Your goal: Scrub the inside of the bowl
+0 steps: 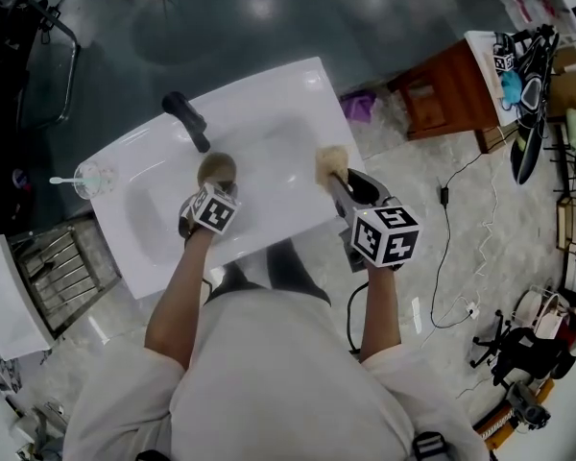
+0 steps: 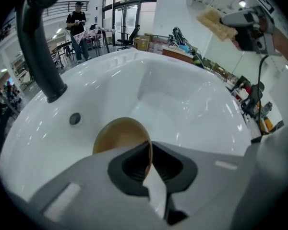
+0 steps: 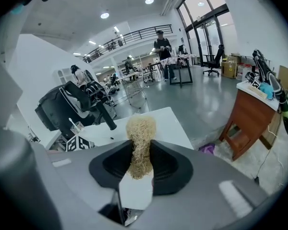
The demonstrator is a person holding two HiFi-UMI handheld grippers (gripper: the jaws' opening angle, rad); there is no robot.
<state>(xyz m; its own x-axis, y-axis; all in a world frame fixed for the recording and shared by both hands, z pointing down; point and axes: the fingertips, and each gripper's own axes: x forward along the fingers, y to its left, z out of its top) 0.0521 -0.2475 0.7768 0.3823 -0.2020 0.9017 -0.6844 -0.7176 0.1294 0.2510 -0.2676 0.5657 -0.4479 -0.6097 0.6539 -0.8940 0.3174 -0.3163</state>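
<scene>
Step in hand, my read: bring scrubber to bowl, no scrubbing yet. Left gripper (image 2: 150,163) has its jaws almost fully closed, pinching the thin rim of the brown bowl (image 2: 119,134), with the wall between the pads. Bowl hangs over the basin of the white sink (image 2: 182,104), just in front of the black tap (image 2: 36,47). Head view suggests its mouth faces roughly up, but I'm not sure. Right gripper (image 3: 140,166) has its jaws partway closed, clamped on the lower end of a pale fibrous scrubber (image 3: 140,128). The tuft sticks out past the tips. In the head view the scrubber (image 1: 331,162) sits to the right of the bowl (image 1: 217,168), well apart and not touching, over the right side of the sink. To do it well, tilt the bowl's mouth toward the right gripper and stay over the basin. Lead in with the tuft only, so the hard tips don't knock the bowl. A rim pinch is a weak hold and will likely pivot, so use light pressure and push toward the gripped side. Sweep round the inner wall, then the bottom.
</scene>
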